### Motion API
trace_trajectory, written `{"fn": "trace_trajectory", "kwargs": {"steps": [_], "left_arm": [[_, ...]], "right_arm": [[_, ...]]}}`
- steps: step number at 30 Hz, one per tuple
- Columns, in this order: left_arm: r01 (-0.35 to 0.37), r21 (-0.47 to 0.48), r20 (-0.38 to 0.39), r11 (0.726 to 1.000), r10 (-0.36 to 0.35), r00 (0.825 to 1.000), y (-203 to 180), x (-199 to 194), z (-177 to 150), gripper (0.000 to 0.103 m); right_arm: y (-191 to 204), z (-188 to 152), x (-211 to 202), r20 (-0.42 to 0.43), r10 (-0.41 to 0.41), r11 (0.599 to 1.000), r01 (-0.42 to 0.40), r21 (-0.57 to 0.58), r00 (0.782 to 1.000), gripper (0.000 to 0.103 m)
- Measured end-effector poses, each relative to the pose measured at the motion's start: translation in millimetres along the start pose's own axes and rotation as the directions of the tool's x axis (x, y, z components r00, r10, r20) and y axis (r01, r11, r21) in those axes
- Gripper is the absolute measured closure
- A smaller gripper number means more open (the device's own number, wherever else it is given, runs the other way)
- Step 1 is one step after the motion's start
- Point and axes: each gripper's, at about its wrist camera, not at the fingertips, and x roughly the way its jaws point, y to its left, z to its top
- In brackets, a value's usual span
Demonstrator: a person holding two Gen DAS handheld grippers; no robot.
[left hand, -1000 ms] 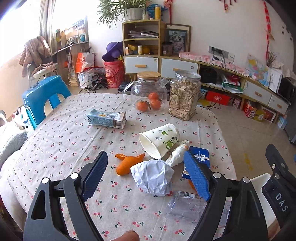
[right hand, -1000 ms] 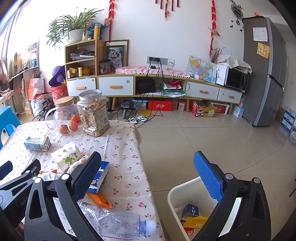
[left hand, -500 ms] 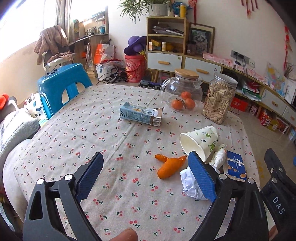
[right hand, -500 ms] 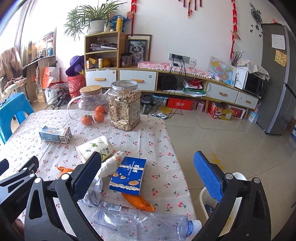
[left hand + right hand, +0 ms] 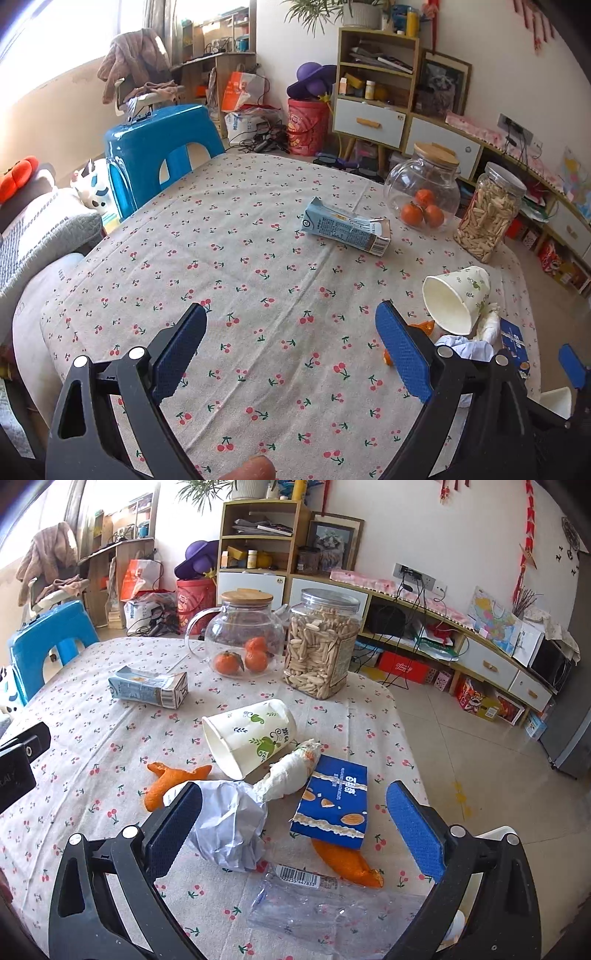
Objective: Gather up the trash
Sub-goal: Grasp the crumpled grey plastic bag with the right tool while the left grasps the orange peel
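Both claws wide, empty: left gripper (image 5: 290,349) over bare cloth, right gripper (image 5: 293,825) nr crumpled paper (image 5: 231,825). Straddle paper fully b4 squeezing; avoid blue box (image 5: 334,806).

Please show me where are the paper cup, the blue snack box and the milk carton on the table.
paper cup (image 5: 255,734), right wrist view, on its printed side wall.
blue snack box (image 5: 332,805), right wrist view, on its top face.
milk carton (image 5: 345,227), left wrist view, on its upper side panel.

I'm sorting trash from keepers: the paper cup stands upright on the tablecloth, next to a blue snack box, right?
Not quite. The paper cup lies tipped on its side, its mouth facing the camera, as the right wrist view shows. It is on the tablecloth, near the blue snack box.
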Motion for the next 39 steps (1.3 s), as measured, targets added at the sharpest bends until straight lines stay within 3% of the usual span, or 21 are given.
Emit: {"fn": "trace_trajectory", "kwargs": {"steps": [10,12,14,15,23,28,39], "left_arm": [[0.005,-0.043,-0.052,0.999,-0.007,0.999,18.0,14.1,5.0,0.013],[0.025,-0.055,-0.082,0.998,-0.03,0.996,17.3,19.5,6.4,0.013],[0.045,-0.05,-0.112,0.998,-0.051,0.992,12.4,25.4,8.5,0.013],[0.046,-0.037,-0.123,0.998,-0.05,0.991,8.8,28.2,9.5,0.013],[0.066,0.007,-0.22,0.998,-0.063,0.974,-14.3,50.9,4.5,0.013],[0.094,0.095,-0.252,0.991,-0.067,0.965,-40.8,64.5,-5.1,0.013],[0.19,0.184,-0.311,0.964,-0.127,0.942,-89.1,93.3,-18.8,0.013]], "right_arm": [[32.3,-9.6,33.7,-0.144,0.125,0.992,-0.129,-0.013,0.982,0.007],[33.3,-11.1,41.9,-0.167,0.153,0.988,-0.155,0.001,0.974,0.015],[30.7,-11.9,51.3,-0.212,0.189,0.982,-0.189,0.021,0.959,0.044],[26.6,-11.4,52.7,-0.212,0.197,0.98,-0.194,0.035,0.957,0.045],[-14.8,2.0,30.4,-0.113,0.25,0.958,-0.229,0.17,0.962,0.047],[-46.8,10.4,9.0,-0.036,0.275,0.932,-0.257,0.257,0.961,0.047],[-83.6,14.9,-13.2,0.049,0.278,0.911,-0.279,0.304,0.959,0.047]]}}
